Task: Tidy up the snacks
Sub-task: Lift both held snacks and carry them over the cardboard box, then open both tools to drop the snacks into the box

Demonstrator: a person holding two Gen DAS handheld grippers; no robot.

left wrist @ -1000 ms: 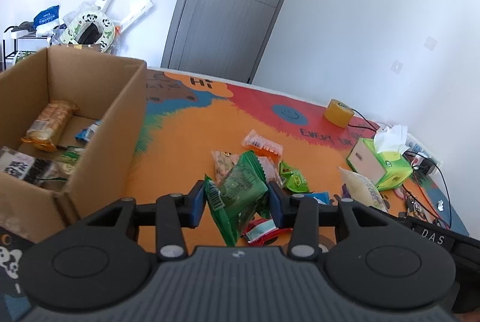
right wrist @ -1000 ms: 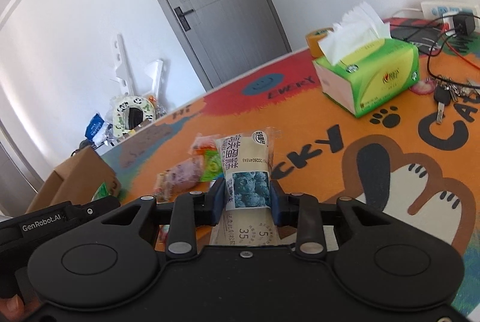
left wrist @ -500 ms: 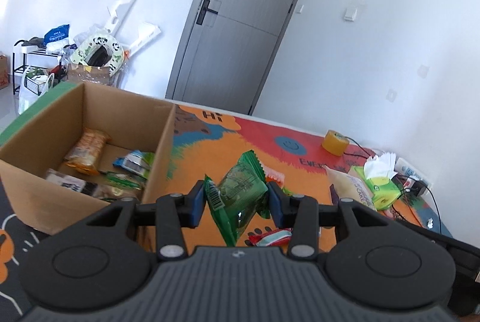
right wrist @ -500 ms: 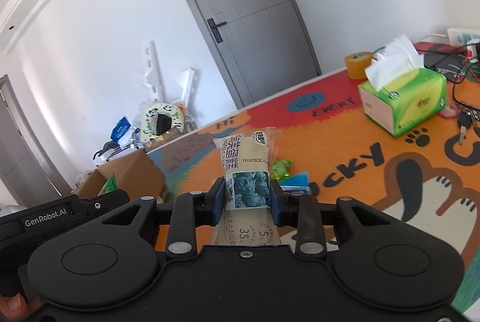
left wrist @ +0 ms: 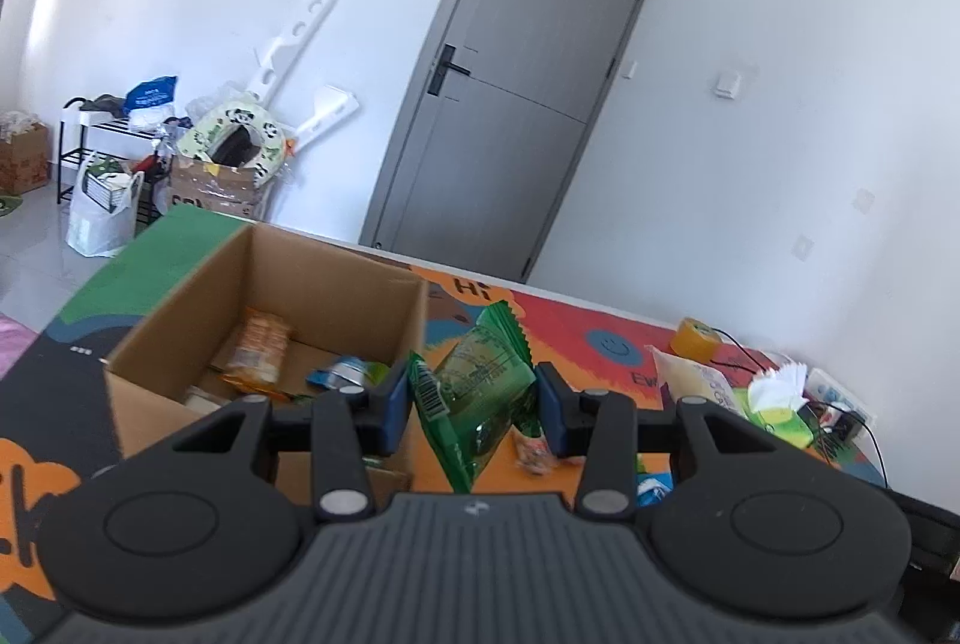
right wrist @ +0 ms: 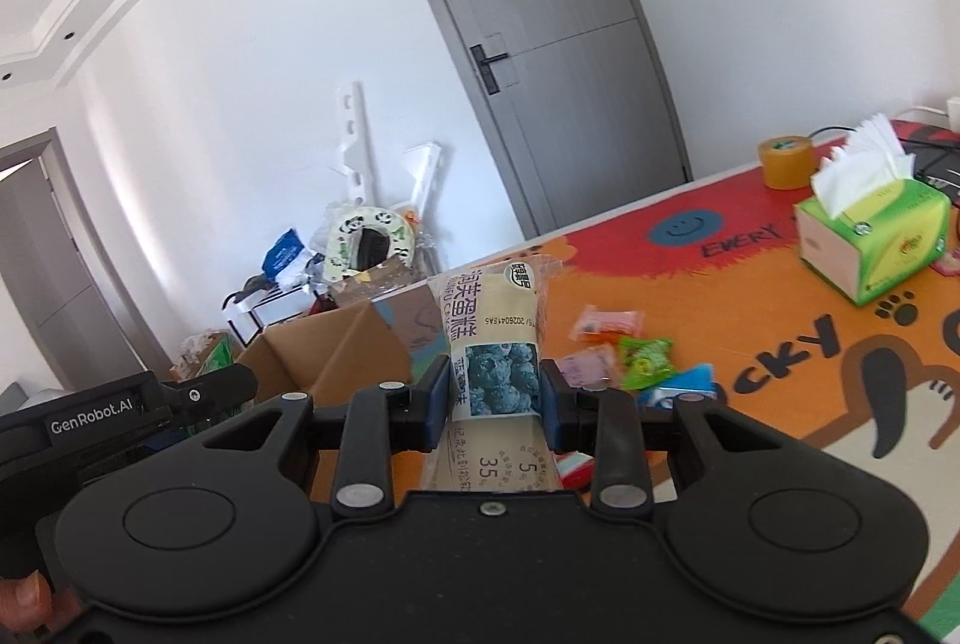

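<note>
While the left gripper (left wrist: 474,407) pinches a green packet (left wrist: 474,392) between its fingers, a cardboard box (left wrist: 270,338) sits just beyond on the surface (left wrist: 600,338). Seen from the right wrist, the right gripper (right wrist: 495,404) clamps a blueberry cake pack (right wrist: 495,344) upright; loose snacks (right wrist: 624,350) lie nearby.

Home room is indicated. Grey interior door (left wrist: 516,104) seen at centre, cartoon play mat (right wrist: 780,320) lower right. Household clutter (left wrist: 150,152) piled at left wall.

The cardboard box (left wrist: 198,320) has its near contents hidden behind the left tool (left wrist: 474,407); loose packets (left wrist: 531,455) beneath are blurred
</note>
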